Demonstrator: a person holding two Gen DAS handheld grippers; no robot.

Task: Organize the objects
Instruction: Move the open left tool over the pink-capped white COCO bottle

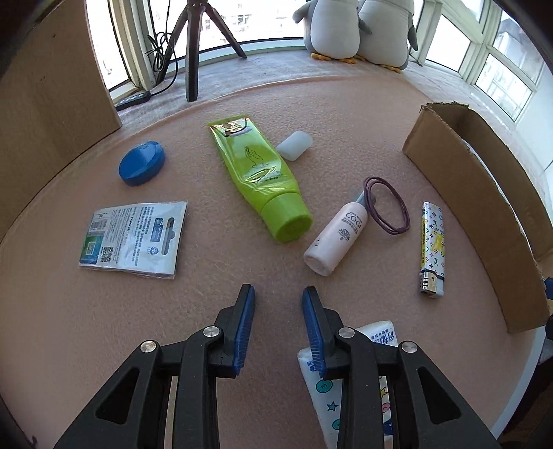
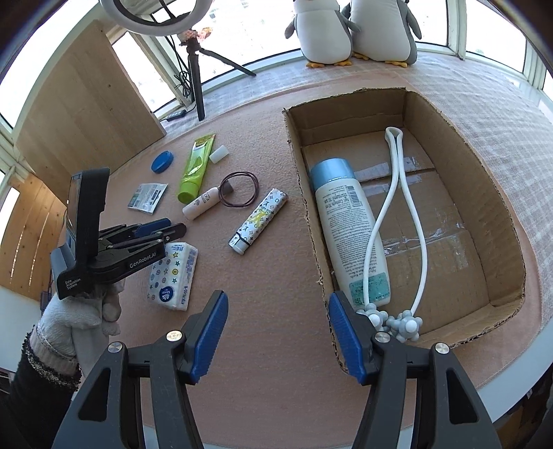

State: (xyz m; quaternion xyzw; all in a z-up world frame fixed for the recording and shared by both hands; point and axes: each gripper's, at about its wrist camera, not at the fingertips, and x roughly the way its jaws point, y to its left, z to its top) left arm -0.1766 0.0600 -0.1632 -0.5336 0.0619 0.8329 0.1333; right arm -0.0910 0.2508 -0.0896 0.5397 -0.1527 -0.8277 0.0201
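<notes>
Right now my left gripper point(image 1: 278, 293) hovers low over the pink felt-covered surface point(image 1: 103, 328) with its blue-padded jaws parted and nothing between them; a white tissue packet printed with coloured stars point(image 1: 325, 397) lies just under its right finger. Ahead of it, spread over the surface, I see a lime-green squeeze tube point(image 1: 257, 176), a small pale-pink bottle point(image 1: 337, 233) lying on its side, a loop of thin purple hair ties point(image 1: 389, 205) touching the bottle's neck, a white patterned lighter point(image 1: 431, 248), a flat blue-and-white printed sachet point(image 1: 133, 238), a round blue plastic lid point(image 1: 141, 162) and a small white translucent cap point(image 1: 293, 145) just beside the tube. My right gripper point(image 2: 278, 335) is also spread wide and empty, held at the near left corner of the open brown cardboard box point(image 2: 501, 221). Inside the box lie a large white bottle with a light-blue cap point(image 2: 349, 228) and a white looped massager with grey knobbed balls point(image 2: 394, 214), resting side by side and touching. From the right wrist view, a white-gloved hand point(image 2: 79, 314) grips the left gripper's handle. Two plush penguins point(image 2: 352, 31) sit on the window ledge beyond.
</notes>
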